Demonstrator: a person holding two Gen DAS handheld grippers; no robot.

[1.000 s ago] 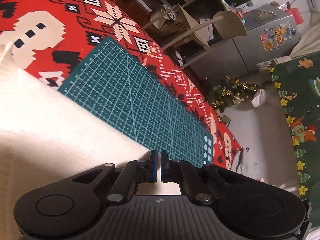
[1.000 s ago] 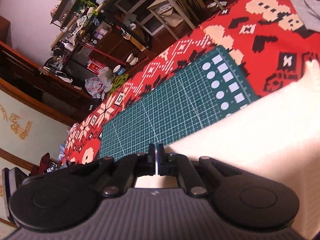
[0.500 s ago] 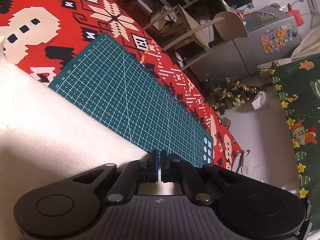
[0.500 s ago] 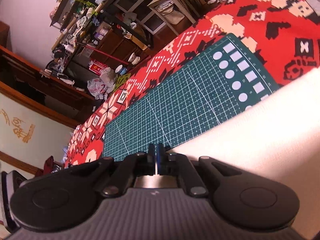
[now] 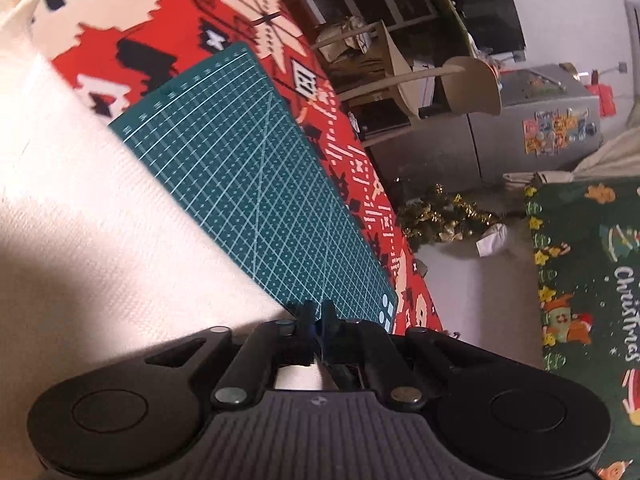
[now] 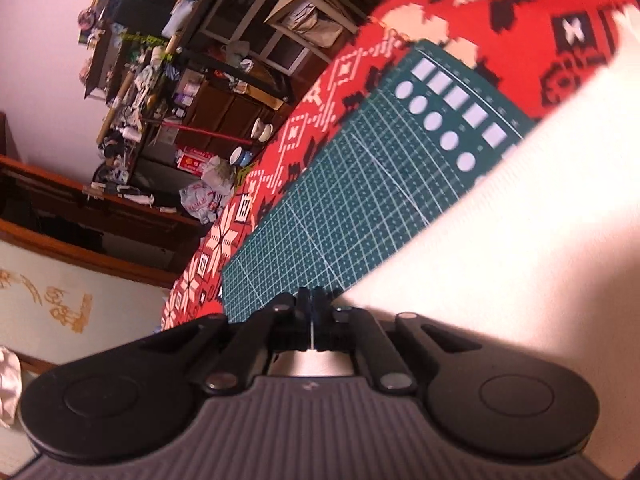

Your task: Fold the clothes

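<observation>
White waffle-textured cloth (image 5: 92, 208) hangs stretched between the grippers, above the green gridded cutting mat (image 5: 256, 196) ahead. Left gripper (image 5: 318, 316) and right gripper (image 6: 310, 300) each pinch its edge; uneven lowering could skew the fold.

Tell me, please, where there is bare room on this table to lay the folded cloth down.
The green cutting mat lies bare between the white cloth and the table's far edge. Beyond its short end, the red patterned tablecloth is also free. The near side is covered by the cloth, whose edge each hand-held gripper pinches: left, right.
</observation>
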